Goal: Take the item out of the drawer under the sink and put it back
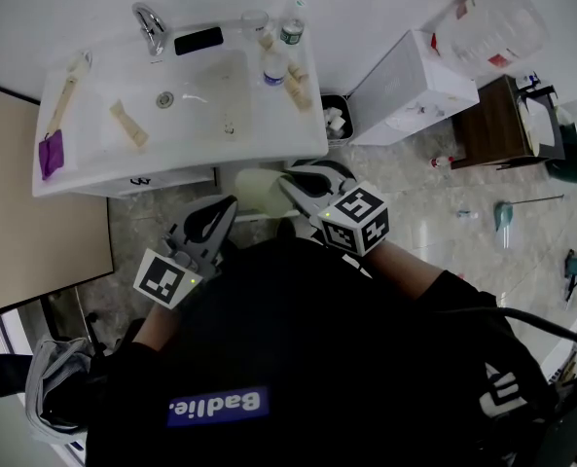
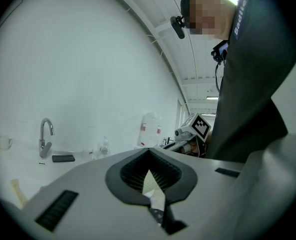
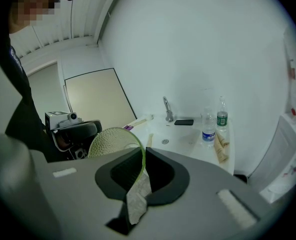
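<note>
Near sink (image 1: pixel 269 144), bowl (image 3: pixel 109 142) in right tool (image 3: pixel 140 159)

Chrome tap (image 1: pixel 150 25) set behind white sink basin (image 1: pixel 202 93), black phone (image 1: pixel 198 40) laid right of tap, clear plastic bottles (image 1: pixel 274 66) stood at basin's right, pale green mesh disc (image 1: pixel 259 189) held before basin

1. The white table (image 1: pixel 298 144) has a sink basin (image 1: pixel 205 86) with a tap (image 1: pixel 150 25) at its far edge.
2. Far side: a black phone (image 1: pixel 198 40), a clear glass (image 1: pixel 254 19), a green-labelled bottle (image 1: pixel 291 29).
3. Right of the basin: a blue-labelled bottle (image 1: pixel 274 66) and tan tubes (image 1: pixel 298 88).
4. Left part: another tan tube (image 1: pixel 127 125) (by the basin's left edge), a long pale stick (image 1: pixel 69 86), a purple thing (image 1: pixel 51 152).
5. The marbled floor (image 1: pixel 414 202) carries a small bin (image 1: pixel 335 115), a white cabinet (image 1: pixel 410 86) and a brown stand (image 1: pixel 497 125), all right of the table.
</note>
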`<state>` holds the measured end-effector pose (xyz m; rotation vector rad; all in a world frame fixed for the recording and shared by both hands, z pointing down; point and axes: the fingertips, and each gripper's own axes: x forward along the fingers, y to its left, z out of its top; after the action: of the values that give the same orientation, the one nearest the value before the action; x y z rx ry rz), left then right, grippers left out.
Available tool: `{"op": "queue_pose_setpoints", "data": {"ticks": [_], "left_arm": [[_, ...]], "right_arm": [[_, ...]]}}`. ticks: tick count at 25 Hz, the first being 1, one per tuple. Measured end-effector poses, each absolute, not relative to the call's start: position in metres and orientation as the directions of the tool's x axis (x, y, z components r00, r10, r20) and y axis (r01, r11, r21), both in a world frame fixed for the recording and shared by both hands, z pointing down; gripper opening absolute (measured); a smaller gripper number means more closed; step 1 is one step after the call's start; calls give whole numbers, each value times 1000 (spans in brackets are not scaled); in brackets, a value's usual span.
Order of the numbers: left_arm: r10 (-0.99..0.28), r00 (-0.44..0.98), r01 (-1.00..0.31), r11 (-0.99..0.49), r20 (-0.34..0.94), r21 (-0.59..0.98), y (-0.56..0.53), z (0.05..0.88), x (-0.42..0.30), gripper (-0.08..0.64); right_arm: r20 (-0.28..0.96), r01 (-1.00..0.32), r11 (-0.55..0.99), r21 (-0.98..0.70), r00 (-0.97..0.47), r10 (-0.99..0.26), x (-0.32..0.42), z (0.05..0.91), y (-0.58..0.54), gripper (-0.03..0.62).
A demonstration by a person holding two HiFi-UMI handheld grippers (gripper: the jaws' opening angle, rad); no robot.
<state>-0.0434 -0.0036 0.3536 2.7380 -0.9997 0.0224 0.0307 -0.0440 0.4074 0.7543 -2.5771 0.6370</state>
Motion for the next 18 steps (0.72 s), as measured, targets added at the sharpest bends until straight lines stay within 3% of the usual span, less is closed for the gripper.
{"op": "queue_pose_setpoints", "data": {"ticks": [11,18], "left_arm": [[-649,754,-653,-726,99,215,-7,357,-47,5],[-668,737,-672,-710,103,210,-9,359,-52,5]], "right_arm": [[491,-576,754,-316,-779,-389,29,422,-45,21],[557,-580,746,-327,-756,-344,25,474,-49,21]]}}
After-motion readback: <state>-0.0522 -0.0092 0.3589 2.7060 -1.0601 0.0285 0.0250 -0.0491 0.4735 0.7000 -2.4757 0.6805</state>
